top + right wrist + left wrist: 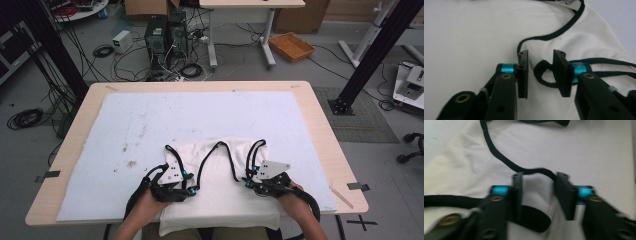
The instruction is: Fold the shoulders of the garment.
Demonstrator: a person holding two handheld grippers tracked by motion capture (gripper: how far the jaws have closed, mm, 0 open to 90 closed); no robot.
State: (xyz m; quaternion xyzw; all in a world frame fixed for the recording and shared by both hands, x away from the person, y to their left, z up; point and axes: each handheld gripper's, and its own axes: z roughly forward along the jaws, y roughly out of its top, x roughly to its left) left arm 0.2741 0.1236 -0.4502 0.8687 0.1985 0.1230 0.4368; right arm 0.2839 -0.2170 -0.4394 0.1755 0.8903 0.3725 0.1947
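A wooden table carries a white foam mat, and at its near edge lies a white garment with black-trimmed straps, its hem hanging off the front. The high view shows the left gripper and right gripper resting on the cloth near its strap ends. Each gripper view shows what the high view cannot: jaws apart, straddling a black strap loop, clamping nothing.

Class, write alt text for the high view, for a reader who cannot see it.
A person's hands hold two black tongs, left and right, over a white garment with black trim, spread at the near edge of a white mat on a wooden table. Cables and computer towers sit on the floor beyond.
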